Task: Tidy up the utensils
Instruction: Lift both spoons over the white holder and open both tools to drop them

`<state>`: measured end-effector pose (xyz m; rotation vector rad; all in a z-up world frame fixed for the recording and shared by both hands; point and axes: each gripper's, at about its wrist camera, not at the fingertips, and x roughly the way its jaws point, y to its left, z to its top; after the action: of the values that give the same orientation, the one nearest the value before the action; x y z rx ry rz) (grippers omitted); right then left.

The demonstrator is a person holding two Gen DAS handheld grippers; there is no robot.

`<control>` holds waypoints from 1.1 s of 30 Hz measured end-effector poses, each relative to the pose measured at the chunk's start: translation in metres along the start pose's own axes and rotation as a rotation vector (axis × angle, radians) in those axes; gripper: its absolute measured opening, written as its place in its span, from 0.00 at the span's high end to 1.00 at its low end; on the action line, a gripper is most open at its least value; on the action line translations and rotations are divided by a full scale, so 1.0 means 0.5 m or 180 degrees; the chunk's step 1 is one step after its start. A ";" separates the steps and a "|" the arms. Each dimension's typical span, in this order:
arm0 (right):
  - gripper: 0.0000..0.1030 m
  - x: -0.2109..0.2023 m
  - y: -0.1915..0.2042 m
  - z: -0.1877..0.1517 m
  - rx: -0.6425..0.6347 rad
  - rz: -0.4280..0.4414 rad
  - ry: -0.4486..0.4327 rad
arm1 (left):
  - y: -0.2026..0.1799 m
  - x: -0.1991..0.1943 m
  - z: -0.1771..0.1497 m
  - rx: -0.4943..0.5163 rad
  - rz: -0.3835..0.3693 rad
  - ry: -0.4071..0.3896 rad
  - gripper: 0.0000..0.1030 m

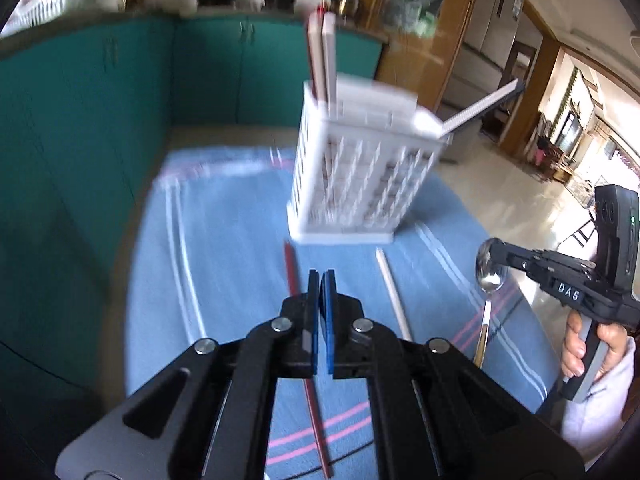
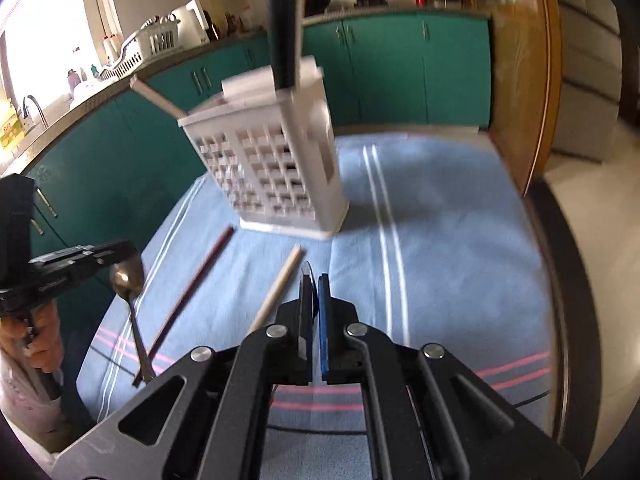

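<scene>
A white slotted utensil holder stands on a blue cloth, with chopsticks and a dark-handled utensil sticking out; it also shows in the right wrist view. A red chopstick and a pale chopstick lie on the cloth. My left gripper is shut and empty above the red chopstick. My right gripper is shut on a metal spoon, whose bowl edge shows between the pads. In the left wrist view the right gripper holds the spoon by its bowl, handle hanging down.
Teal cabinets run behind the table. A counter with a sink and white dish rack is at the left of the right wrist view. A wooden door frame stands at right. The table's dark edge curves along the right.
</scene>
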<state>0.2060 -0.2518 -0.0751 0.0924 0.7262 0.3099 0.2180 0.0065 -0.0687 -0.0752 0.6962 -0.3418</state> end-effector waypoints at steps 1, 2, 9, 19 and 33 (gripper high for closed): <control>0.97 -0.009 0.008 0.014 -0.0073 -0.0026 -0.0071 | -0.001 -0.014 0.015 0.0027 0.0029 -0.0086 0.98; 0.97 -0.012 0.014 0.023 -0.0110 -0.0039 -0.0103 | -0.004 -0.029 0.029 0.0064 0.0051 -0.0173 0.98; 0.97 -0.084 0.076 0.168 -0.0401 -0.0172 -0.0710 | -0.050 -0.147 0.170 0.0433 0.0340 -0.0997 0.98; 0.97 -0.113 0.128 0.366 -0.0531 -0.0984 -0.1736 | -0.033 -0.126 0.378 0.0152 0.1099 -0.1580 0.98; 0.97 0.066 0.120 0.336 -0.0741 -0.1182 -0.1351 | -0.031 0.085 0.366 0.0289 0.1387 -0.0993 0.97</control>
<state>0.3262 -0.1806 0.0403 -0.1926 0.2725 0.0130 0.3610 -0.0304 0.0482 0.1077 0.3718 0.0583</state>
